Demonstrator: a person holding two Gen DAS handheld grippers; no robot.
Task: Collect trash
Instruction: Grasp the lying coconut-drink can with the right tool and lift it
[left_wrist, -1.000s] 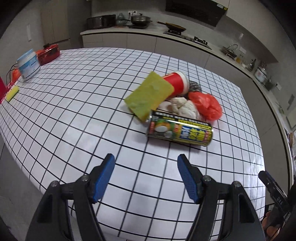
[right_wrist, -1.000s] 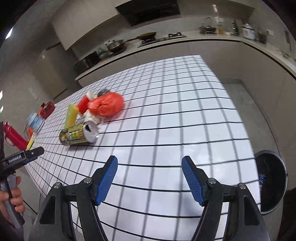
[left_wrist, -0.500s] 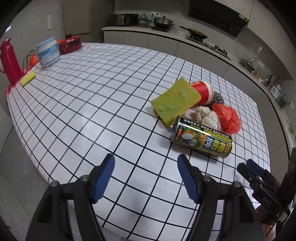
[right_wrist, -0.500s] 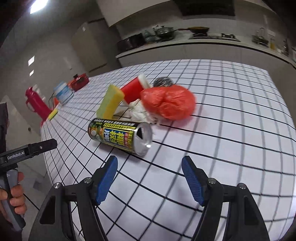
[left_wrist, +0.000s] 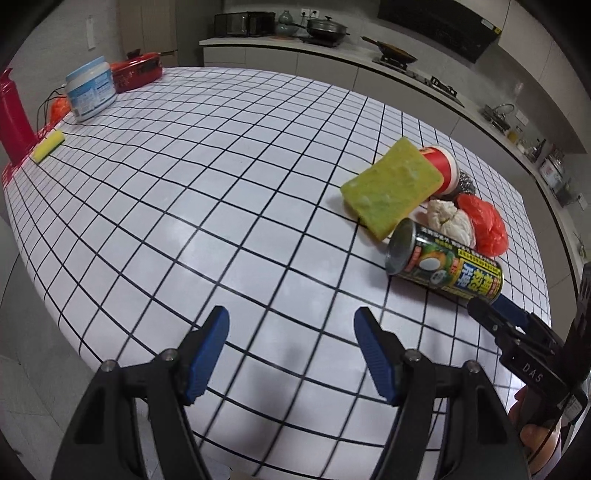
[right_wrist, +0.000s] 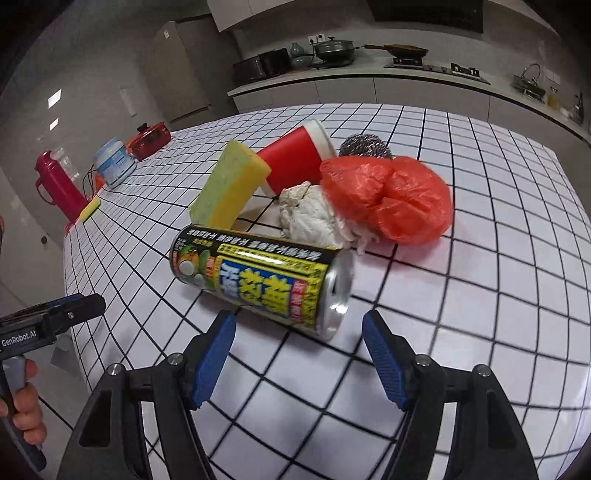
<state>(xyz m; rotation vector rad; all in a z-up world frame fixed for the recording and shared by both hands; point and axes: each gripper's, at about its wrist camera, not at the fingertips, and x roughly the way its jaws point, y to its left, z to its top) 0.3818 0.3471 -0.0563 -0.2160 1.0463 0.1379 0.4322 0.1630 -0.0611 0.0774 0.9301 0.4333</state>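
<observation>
One drink can (right_wrist: 258, 278) is lying on its side on the grid-patterned table (left_wrist: 184, 206), its opened top facing the right gripper (right_wrist: 297, 339), which is hovering just in front of it with jaws spread wide and gripping nothing. The can's black and yellow label is carrying large Chinese characters and a coconut picture; the small print is too fine to read. Just behind the can the rest of the trash is sitting in a tight cluster: one yellow-green sponge (right_wrist: 229, 184) is leaning tilted against one red paper cup (right_wrist: 295, 155) that is lying on its side, one crumpled white tissue wad (right_wrist: 310, 218) is touching one scrunched red plastic bag (right_wrist: 388, 199), and one steel wool scrubber (right_wrist: 364, 146) is resting behind the bag. What the cup or the bag is holding cannot be told.

The left gripper (left_wrist: 290, 328) is hanging over bare table well to the left of the pile, its blue pads (left_wrist: 210, 343) spread apart and empty. In the right wrist view its housing is showing the words "GenRobot.AI"; in the left wrist view the right gripper's body is reading "DAS".

At the table's far corner one white tub with a blue label (left_wrist: 90, 92), one red lidded box (left_wrist: 136, 72), one red jug (left_wrist: 13, 118) and one second small yellow sponge (left_wrist: 48, 146) are standing together. On the counter (right_wrist: 406, 79) behind, pots and a pan are sitting by the stove.
</observation>
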